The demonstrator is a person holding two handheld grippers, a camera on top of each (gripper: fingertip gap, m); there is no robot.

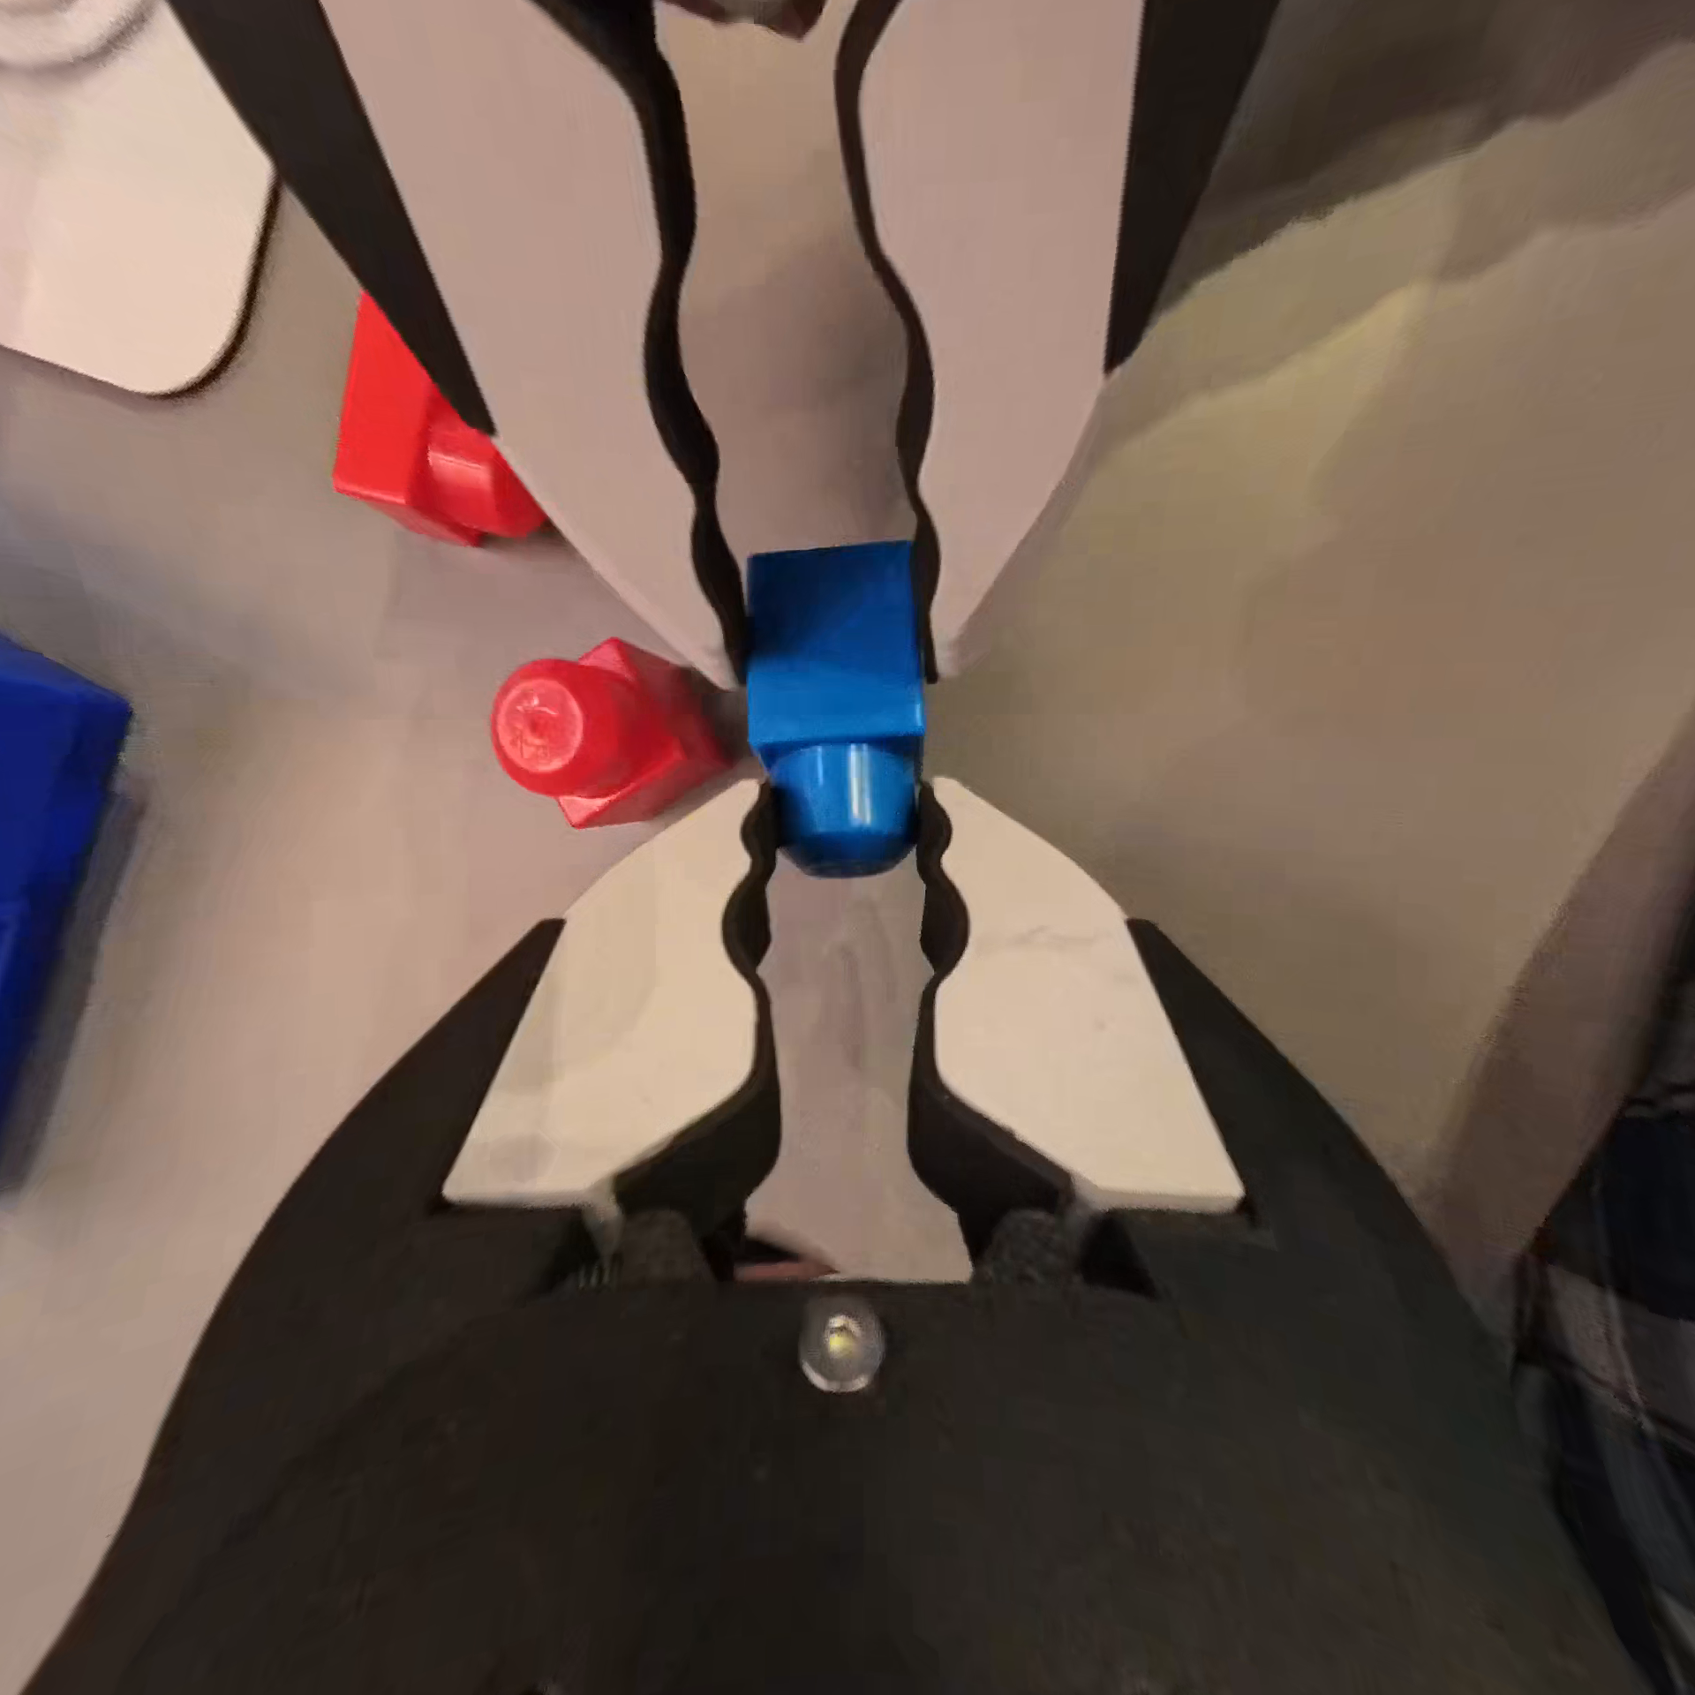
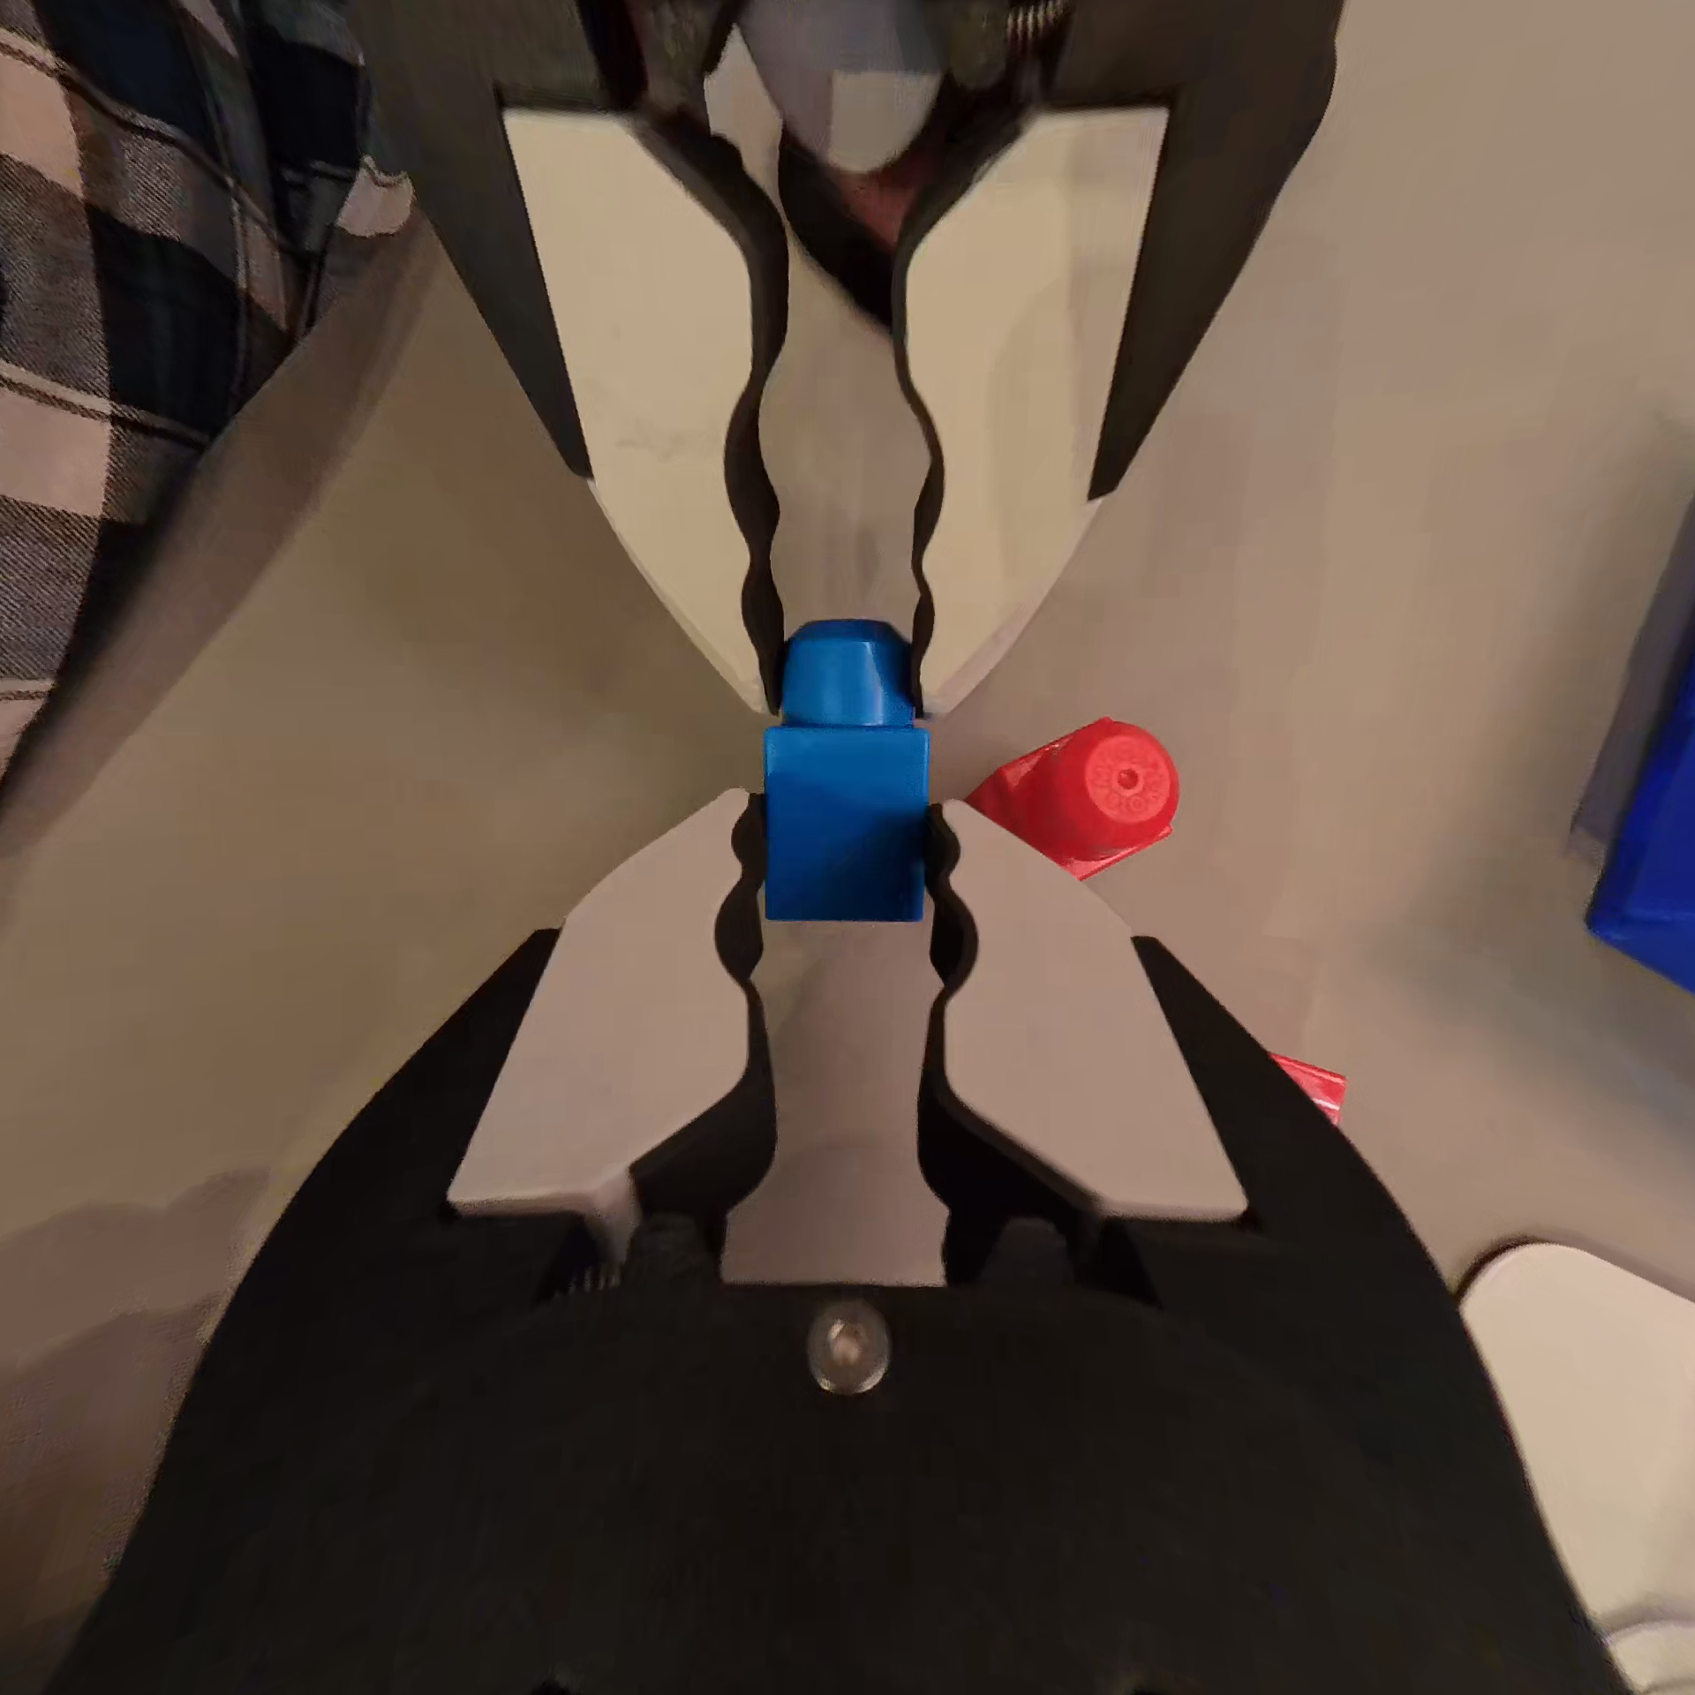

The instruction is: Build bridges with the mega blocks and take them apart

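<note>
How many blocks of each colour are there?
Blue blocks: 1, the small one held between both tongs.
Red blocks: 2, one beside the blue block, one farther off, partly hidden.
Total: 3 blocks.
The dark blue thing at the edge is cut off; not counted.

Black tongs (image 1: pixel 839 807) with pale wavy-edged fingers (image 1: pixel 642 1036), silver screw (image 1: pixel 839 1348), plaid sleeve (image 2: pixel 138 275).

Each camera sat on its own claw, looking forward along the two fingers and down at the table from very close. The two views faced each other head-on. Both shared the same blue block (image 1: pixel 835 679) (image 2: pixel 844 825) between the fingertips, the opposite claw beyond it, and a red block (image 1: pixel 587 734) (image 2: pixel 1091 798) just beside it.
</note>
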